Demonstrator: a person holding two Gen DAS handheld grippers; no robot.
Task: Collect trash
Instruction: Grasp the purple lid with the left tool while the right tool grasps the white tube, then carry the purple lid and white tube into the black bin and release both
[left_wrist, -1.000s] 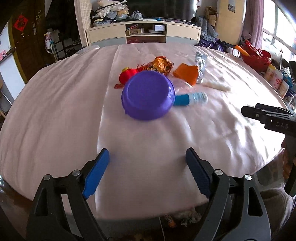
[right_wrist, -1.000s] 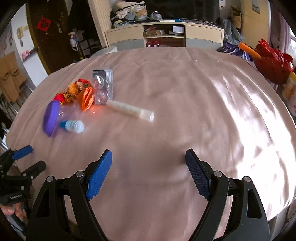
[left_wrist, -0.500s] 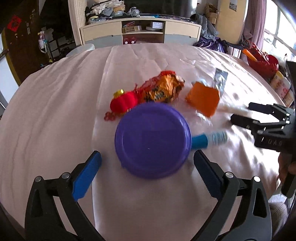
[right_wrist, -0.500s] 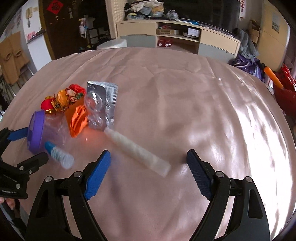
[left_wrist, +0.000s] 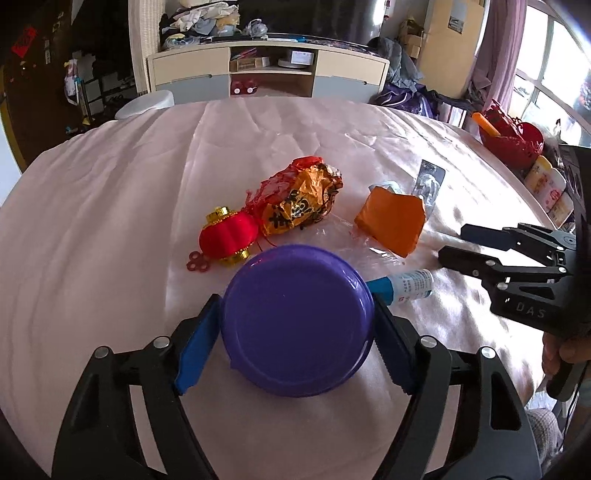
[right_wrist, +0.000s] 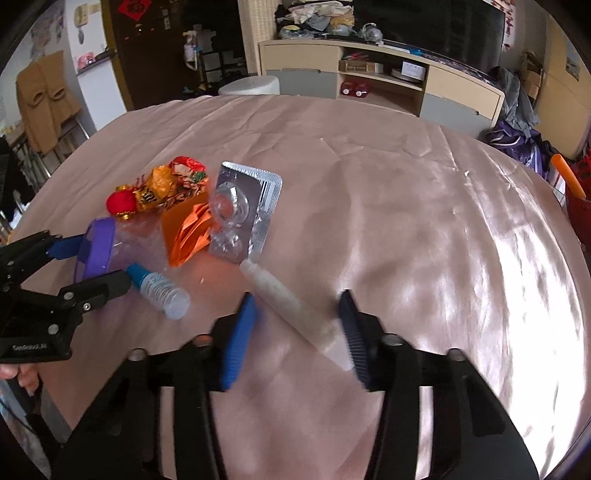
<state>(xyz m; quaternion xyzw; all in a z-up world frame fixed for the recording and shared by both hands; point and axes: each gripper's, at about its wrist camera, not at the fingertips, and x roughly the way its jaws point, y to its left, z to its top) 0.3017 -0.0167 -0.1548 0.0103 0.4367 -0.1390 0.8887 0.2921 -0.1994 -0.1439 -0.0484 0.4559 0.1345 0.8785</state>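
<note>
A purple bowl (left_wrist: 297, 321) lies upside down on the pink tablecloth, and my left gripper (left_wrist: 295, 338) has closed onto its rim from both sides. In the right wrist view the bowl (right_wrist: 96, 248) shows edge-on between the left gripper's fingers. My right gripper (right_wrist: 297, 332) is open and straddles a pale tube (right_wrist: 295, 314) lying diagonally on the cloth. Around the bowl lie a blue-capped small bottle (left_wrist: 400, 285), an orange paper wrapper (left_wrist: 391, 223), a crumpled orange-red snack bag (left_wrist: 299, 201), a red lantern ornament (left_wrist: 227, 240) and a silver blister pack (right_wrist: 245, 210).
The round table (right_wrist: 424, 206) has red baskets (left_wrist: 513, 134) and small bottles (left_wrist: 546, 182) at its far right edge. A low cabinet (left_wrist: 269, 72) stands beyond the table. Clear plastic film (left_wrist: 354, 242) lies between the bowl and the orange wrapper.
My left gripper has moved forward and closed from wide open onto the purple bowl. My right gripper has moved forward over the pale tube and its jaws have narrowed around it.
</note>
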